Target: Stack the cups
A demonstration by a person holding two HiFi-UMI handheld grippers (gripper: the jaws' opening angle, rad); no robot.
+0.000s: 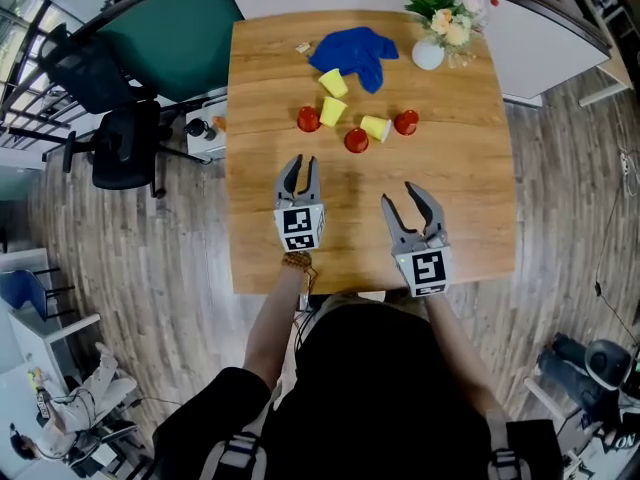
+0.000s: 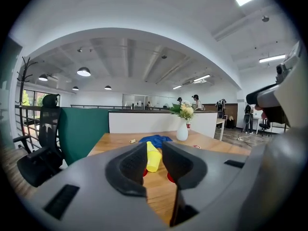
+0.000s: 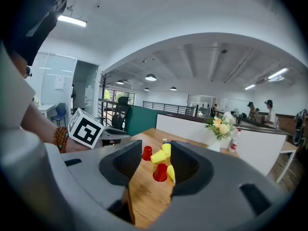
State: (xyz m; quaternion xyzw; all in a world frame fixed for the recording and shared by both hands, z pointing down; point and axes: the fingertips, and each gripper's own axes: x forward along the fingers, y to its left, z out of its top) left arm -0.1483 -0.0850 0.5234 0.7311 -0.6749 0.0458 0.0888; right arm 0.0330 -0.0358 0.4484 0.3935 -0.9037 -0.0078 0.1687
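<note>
Three yellow cups (image 1: 333,83) (image 1: 332,111) (image 1: 375,127) and three red cups (image 1: 308,119) (image 1: 356,140) (image 1: 406,122) lie scattered and apart on the far half of the wooden table (image 1: 470,168). My left gripper (image 1: 300,165) hovers over the near half, short of the cups, its jaws a narrow gap apart with nothing between them. In the left gripper view a yellow cup (image 2: 153,157) shows far off through that gap. My right gripper (image 1: 401,196) stands open and empty to the right. Its view looks past the jaws at a red cup (image 3: 160,172) and yellow cups (image 3: 159,156).
A crumpled blue cloth (image 1: 355,53) lies behind the cups, touching the farthest yellow one. A white vase with flowers (image 1: 430,50) stands at the far right corner. A small scrap (image 1: 302,47) lies at the far left. Black office chairs (image 1: 120,143) stand left of the table.
</note>
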